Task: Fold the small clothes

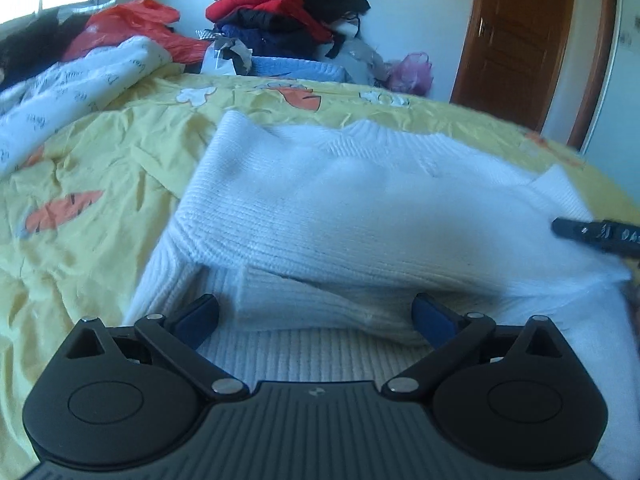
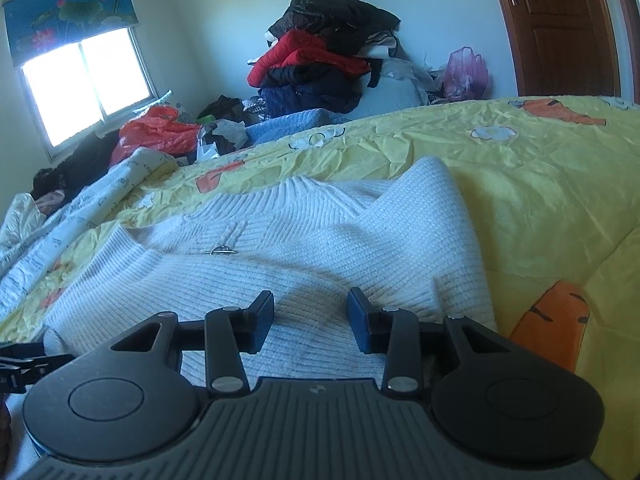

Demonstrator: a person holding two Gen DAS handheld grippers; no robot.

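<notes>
A white ribbed knit sweater (image 1: 340, 208) lies partly folded on a yellow bedsheet printed with orange carrots and white flowers (image 1: 100, 184), its ribbed collar pointing toward a pile of red, black and navy clothes (image 1: 288, 12) at the far wall.

The left gripper (image 1: 316, 318) hangs low over the sweater's near hem with its blue-padded fingers (image 1: 196, 322) spread wide and nothing between them. Its view shows a folded-over layer of the sweater raised just ahead of the fingers, with a shadowed gap beneath it, and the dark tip of the other tool at the sweater's right edge.

The right gripper (image 2: 310, 320) sits over the sweater's other side, jaws partly apart, pads resting against the knit without pinching it. Only this view shows a small metal ring-shaped clasp (image 2: 220, 250) on the sweater below the collar, a sleeve folded inward over the chest, and a bright window with a blue flowered blind (image 2: 72, 36), left of the clothes pile.
</notes>
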